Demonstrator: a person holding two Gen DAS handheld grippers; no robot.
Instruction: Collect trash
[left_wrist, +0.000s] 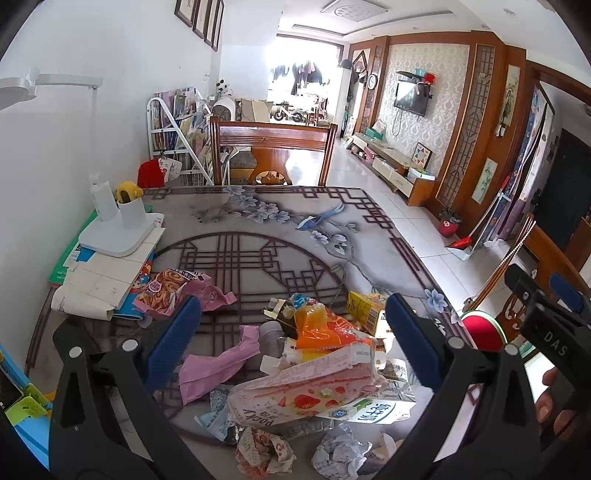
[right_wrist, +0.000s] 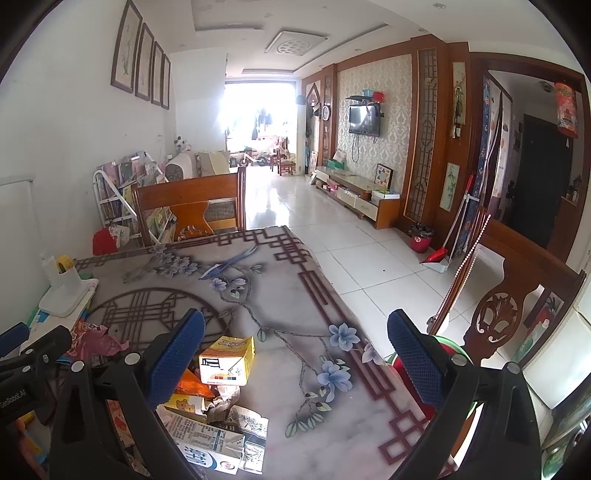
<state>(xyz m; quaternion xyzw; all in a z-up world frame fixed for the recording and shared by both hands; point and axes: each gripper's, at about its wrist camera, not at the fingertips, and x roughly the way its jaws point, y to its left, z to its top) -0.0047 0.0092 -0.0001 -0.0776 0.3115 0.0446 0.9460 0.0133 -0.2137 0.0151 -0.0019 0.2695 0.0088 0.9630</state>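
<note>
A pile of trash lies at the near end of the patterned table (left_wrist: 258, 221): a pink Pocky box (left_wrist: 295, 391), an orange wrapper (left_wrist: 325, 328), a pink plastic bag (left_wrist: 218, 362), a yellow carton (left_wrist: 364, 308), a milk carton (left_wrist: 373, 410) and two crumpled paper balls (left_wrist: 264, 452). My left gripper (left_wrist: 295, 343) hangs open over the pile, holding nothing. My right gripper (right_wrist: 295, 362) is open too, above the table's right part; the yellow carton (right_wrist: 229, 360) and the milk carton (right_wrist: 210, 448) lie by its left finger. The right gripper (left_wrist: 546, 306) also shows at the left wrist view's right edge.
A red container with a green rim (left_wrist: 480, 328) sits just off the table's right edge. A white lamp base (left_wrist: 114, 236) rests on books at the left. Wooden chairs stand at the far end (left_wrist: 273, 147) and the right (right_wrist: 517, 310). A small red bin (right_wrist: 421, 240) is on the floor.
</note>
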